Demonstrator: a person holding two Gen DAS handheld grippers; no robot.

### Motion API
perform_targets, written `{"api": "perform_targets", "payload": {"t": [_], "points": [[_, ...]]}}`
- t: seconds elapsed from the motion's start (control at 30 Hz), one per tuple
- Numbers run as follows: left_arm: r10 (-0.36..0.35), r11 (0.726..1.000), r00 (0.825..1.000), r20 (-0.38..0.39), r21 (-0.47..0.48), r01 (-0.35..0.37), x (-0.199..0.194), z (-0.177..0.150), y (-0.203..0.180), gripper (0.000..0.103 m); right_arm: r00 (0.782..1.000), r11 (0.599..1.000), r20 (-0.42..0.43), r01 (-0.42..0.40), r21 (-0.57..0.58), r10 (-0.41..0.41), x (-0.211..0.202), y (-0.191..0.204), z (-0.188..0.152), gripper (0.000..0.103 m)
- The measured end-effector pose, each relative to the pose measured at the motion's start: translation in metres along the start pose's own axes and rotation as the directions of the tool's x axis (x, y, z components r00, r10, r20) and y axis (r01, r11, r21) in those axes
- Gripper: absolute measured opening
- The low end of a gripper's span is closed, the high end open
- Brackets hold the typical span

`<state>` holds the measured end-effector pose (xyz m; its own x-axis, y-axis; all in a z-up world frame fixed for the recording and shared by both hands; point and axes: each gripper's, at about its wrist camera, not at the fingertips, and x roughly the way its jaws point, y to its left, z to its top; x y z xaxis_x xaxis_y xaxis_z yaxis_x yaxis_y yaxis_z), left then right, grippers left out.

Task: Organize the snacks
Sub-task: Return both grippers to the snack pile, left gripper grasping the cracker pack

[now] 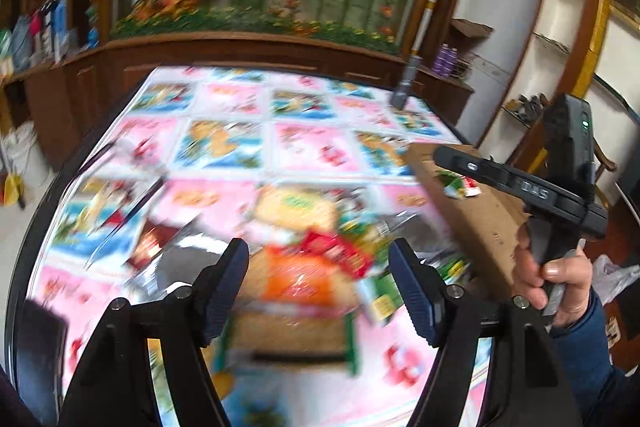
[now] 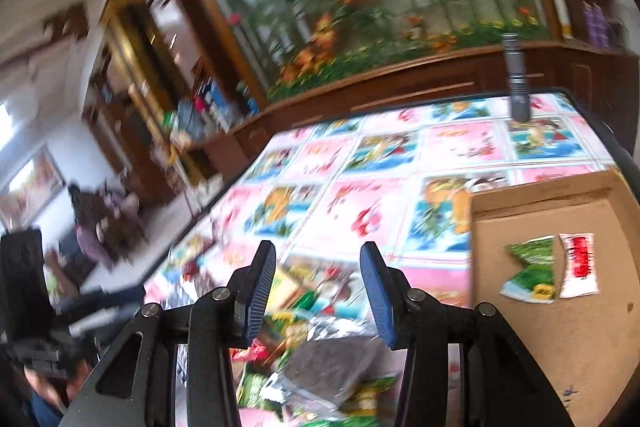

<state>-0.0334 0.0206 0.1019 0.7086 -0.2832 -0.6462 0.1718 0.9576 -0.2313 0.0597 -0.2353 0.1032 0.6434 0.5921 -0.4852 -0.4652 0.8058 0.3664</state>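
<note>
Snacks (image 1: 320, 259) are sitting in a loose, blurry pile right in front of my left claw (image 1: 320, 291), which I'm holding wide with nothing between the fingers. An orange packet (image 1: 300, 279) is lying nearest, just past the fingertips, with red and green wrappers mixed in beside it. My right claw (image 2: 318, 295) is gaping wide too, hovering over the same pile from the other side, above a clear bag with something dark (image 2: 328, 367) in it and some green packets (image 2: 260, 387). It's all lying on the bench (image 2: 400, 203), which is wearing a pink and blue cartoon cover. To the right of the pile a cardboard box (image 2: 560, 339) is sitting flat on the bench, with a green packet (image 2: 530, 269) and a white-and-red one (image 2: 578, 265) side by side inside. A grey flashlight-looking thing (image 2: 516, 79) is standing at the far edge.
</note>
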Motion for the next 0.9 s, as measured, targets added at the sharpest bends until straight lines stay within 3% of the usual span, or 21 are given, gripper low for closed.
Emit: {"api": "perform_targets", "payload": {"t": [0.1,0.2,0.33,0.5,0.67,0.77,0.87,0.9], "points": [[-0.021,0.999,0.998,-0.055,-0.038,0.019,0.001,-0.014,0.026,0.072,0.998,0.999,-0.044,-0.038,-0.006,0.037,0.012,0.009,-0.009,0.048],[-0.056,0.998,0.992,-0.111,-0.033,0.053,0.008,-0.030,0.036,0.072,0.997,0.999,-0.079,-0.027,-0.034,0.024,0.023,0.016,-0.017,0.049],[-0.073,0.983,0.985,-0.156,0.154,0.097,0.014,-0.046,0.016,0.075,0.997,1.000,-0.083,-0.013,-0.026,0.011,0.026,0.010,-0.018,0.049],[-0.126,0.920,0.963,-0.237,0.336,0.203,0.029,-0.050,-0.012,0.079,0.997,1.000,-0.081,-0.014,-0.007,0.013,0.024,0.005,-0.017,0.050],[-0.054,0.875,0.953,-0.299,0.446,0.189,0.058,-0.045,-0.019,0.079,0.996,1.000,-0.085,-0.020,0.000,0.020,0.023,0.003,-0.017,0.052],[-0.081,0.849,0.935,-0.347,0.467,0.247,0.067,-0.042,-0.016,0.082,0.996,1.000,-0.084,-0.022,0.008,0.023,0.021,0.002,-0.017,0.053],[-0.118,0.832,0.899,-0.422,0.452,0.321,0.075,-0.042,-0.011,0.082,0.996,0.999,-0.087,-0.032,0.015,0.033,0.021,0.001,-0.016,0.054],[-0.116,0.832,0.894,-0.432,0.450,0.326,0.077,-0.043,-0.010,0.082,0.995,0.999,-0.090,-0.040,0.017,0.041,0.022,0.001,-0.016,0.054]]}}
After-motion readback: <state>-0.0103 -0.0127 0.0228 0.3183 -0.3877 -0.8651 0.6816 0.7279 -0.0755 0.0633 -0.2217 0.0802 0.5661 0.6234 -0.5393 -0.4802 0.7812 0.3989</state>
